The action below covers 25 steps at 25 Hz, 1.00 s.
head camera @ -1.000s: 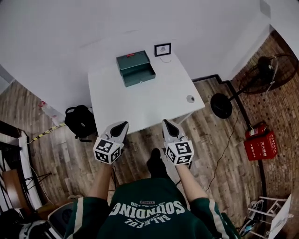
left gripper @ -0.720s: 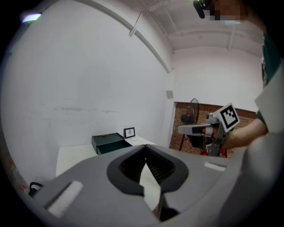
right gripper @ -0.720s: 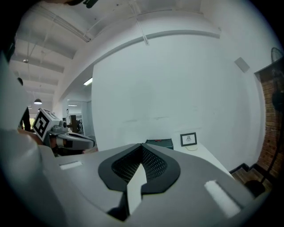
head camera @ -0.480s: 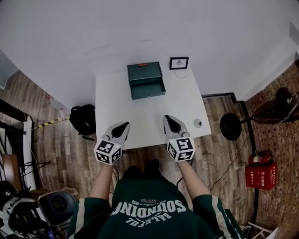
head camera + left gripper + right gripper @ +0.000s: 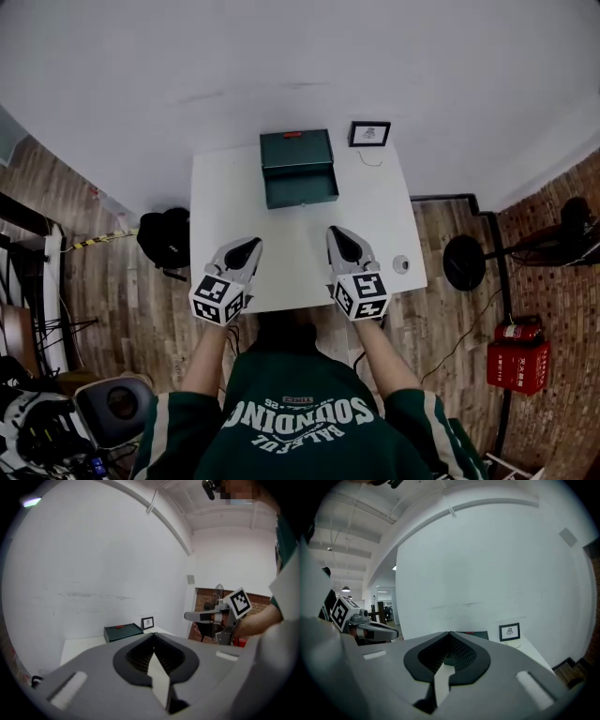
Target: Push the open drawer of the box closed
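**Inspector:** Head view: where does the drawer lie from the tools?

**Technician:** The green box [image 5: 297, 148] sits at the far edge of the white table [image 5: 281, 272]. Its drawer [image 5: 302, 190] stands pulled out toward the person, long side running left to right. The left gripper [image 5: 247, 247] and right gripper [image 5: 337, 234] hover over the near edge, well apart from it. The drawer lies ahead between them, and the right gripper looks slightly nearer. The push runs straight away, toward the wall [image 5: 281, 56].

**Inspector:** Left gripper view?

**Technician:** Jaws together, nothing held. The box shows ahead, left of the tip.

**Inspector:** Right gripper view?

**Technician:** Jaws together, empty. The box lies just past the tip, with a framed picture [image 5: 509, 632] beside it.

**Inspector:** Surroundings?

**Technician:** A bare tabletop, a plank floor [image 5: 112, 300] and a fan [image 5: 464, 262] at the right.
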Available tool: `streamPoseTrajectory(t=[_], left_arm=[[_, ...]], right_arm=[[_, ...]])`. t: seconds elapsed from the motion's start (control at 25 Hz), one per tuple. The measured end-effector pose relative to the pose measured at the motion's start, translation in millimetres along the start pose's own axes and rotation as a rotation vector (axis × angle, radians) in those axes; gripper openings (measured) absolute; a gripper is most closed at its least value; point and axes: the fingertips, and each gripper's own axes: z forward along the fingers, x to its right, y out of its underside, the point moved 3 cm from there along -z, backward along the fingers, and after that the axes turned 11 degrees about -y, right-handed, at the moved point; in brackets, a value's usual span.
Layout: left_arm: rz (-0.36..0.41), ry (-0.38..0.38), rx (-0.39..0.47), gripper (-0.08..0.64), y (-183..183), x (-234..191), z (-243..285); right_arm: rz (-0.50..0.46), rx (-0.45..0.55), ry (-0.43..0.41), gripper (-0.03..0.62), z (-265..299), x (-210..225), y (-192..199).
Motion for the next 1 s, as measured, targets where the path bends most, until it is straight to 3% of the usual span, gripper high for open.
streamPoseTrajectory(t=[0.4, 1.0], left_arm=[[-0.009, 0.039, -0.035, 0.052, 1.1, -25.1, 40.2], [-0.012, 0.129, -0.156, 0.052, 57.7, -43.1, 92.5]], right_arm=[[0.018, -0.040, 0.024, 0.002, 42.5, 22.0, 6.3], [0.120, -0.173, 0.070, 0.002, 98.6, 38.9, 95.4]])
